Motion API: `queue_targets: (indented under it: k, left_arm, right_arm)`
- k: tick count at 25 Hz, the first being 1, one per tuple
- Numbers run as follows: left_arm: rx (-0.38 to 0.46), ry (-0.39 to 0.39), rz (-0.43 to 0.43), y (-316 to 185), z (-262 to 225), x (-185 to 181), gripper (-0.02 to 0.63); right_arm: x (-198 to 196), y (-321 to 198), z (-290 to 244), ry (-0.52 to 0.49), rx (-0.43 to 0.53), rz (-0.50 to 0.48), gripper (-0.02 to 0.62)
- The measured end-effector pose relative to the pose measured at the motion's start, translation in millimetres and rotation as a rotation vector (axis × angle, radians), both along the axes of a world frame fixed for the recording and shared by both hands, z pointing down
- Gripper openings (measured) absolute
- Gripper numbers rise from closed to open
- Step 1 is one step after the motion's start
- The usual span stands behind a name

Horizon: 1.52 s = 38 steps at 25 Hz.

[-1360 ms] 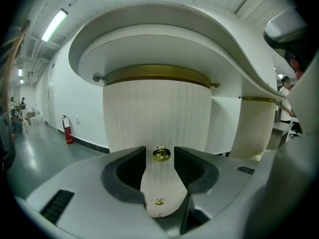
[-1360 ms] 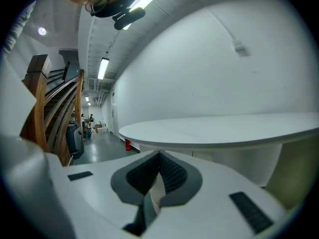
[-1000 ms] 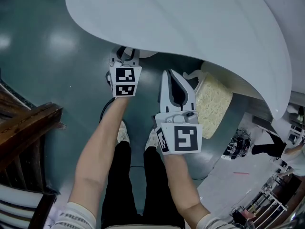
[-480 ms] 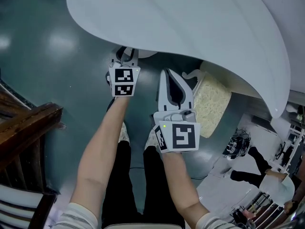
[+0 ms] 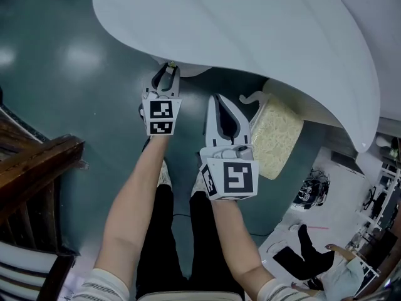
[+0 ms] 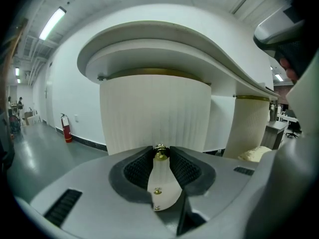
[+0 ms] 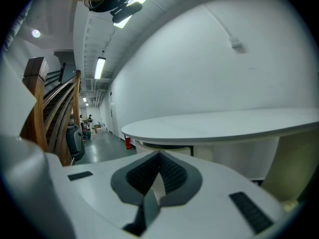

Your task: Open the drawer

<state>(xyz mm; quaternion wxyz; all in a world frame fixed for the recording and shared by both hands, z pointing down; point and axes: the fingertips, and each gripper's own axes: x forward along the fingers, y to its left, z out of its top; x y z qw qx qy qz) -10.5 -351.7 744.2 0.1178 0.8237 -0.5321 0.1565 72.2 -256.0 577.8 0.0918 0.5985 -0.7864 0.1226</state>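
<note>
A ribbed cream drawer front (image 6: 154,111) curves under the white oval table (image 5: 250,30). Its small brass knob (image 6: 160,154) sits between the tips of my left gripper (image 6: 160,150), whose dark pads are shut on it. In the head view the left gripper (image 5: 167,73) reaches to the table's near edge, with a speck of the knob (image 5: 170,64) at its tip. My right gripper (image 5: 220,100) hangs beside it, a little nearer to me. In the right gripper view its jaws (image 7: 158,157) meet at the tips with nothing between them.
A cream cushion (image 5: 277,137) lies on the floor to the right of the right gripper, beside a second ribbed pedestal (image 6: 251,126). A dark wooden stair rail (image 5: 37,162) stands at the left. A person (image 5: 341,271) is at the lower right.
The left gripper has drawn back a little from under the table edge towards me, so more of its jaws show. The right gripper has hardly moved.
</note>
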Motion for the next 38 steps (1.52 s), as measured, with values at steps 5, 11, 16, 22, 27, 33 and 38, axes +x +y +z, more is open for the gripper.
queue_targets:
  k: [5, 11, 16, 22, 27, 33, 38]
  left_arm:
    - [-0.005, 0.006, 0.015, 14, 2, -5, 0.107]
    - [-0.013, -0.002, 0.011, 29, 3, -11, 0.107]
    - [-0.036, 0.006, 0.003, 45, 5, -16, 0.107]
    - [-0.059, 0.021, -0.021, 69, 7, -22, 0.107]
    - [-0.071, 0.026, -0.025, 82, 8, -29, 0.107]
    - [-0.078, 0.035, -0.031, 93, 7, -33, 0.107]
    - [-0.085, 0.033, -0.028, 100, 7, -35, 0.107]
  right_arm:
    - [-3, 11, 1, -0.005, -0.012, -0.001, 0.014]
    - [-8, 22, -3, -0.013, -0.020, -0.008, 0.014]
    - [-11, 29, -10, -0.014, -0.017, -0.014, 0.014]
    - [-12, 42, -8, -0.024, -0.036, -0.011, 0.014]
    - [-21, 51, -8, -0.028, -0.044, -0.020, 0.014]
    - [-28, 60, -11, -0.029, -0.053, -0.028, 0.014]
    - [-26, 65, -11, -0.028, -0.059, -0.029, 0.014]
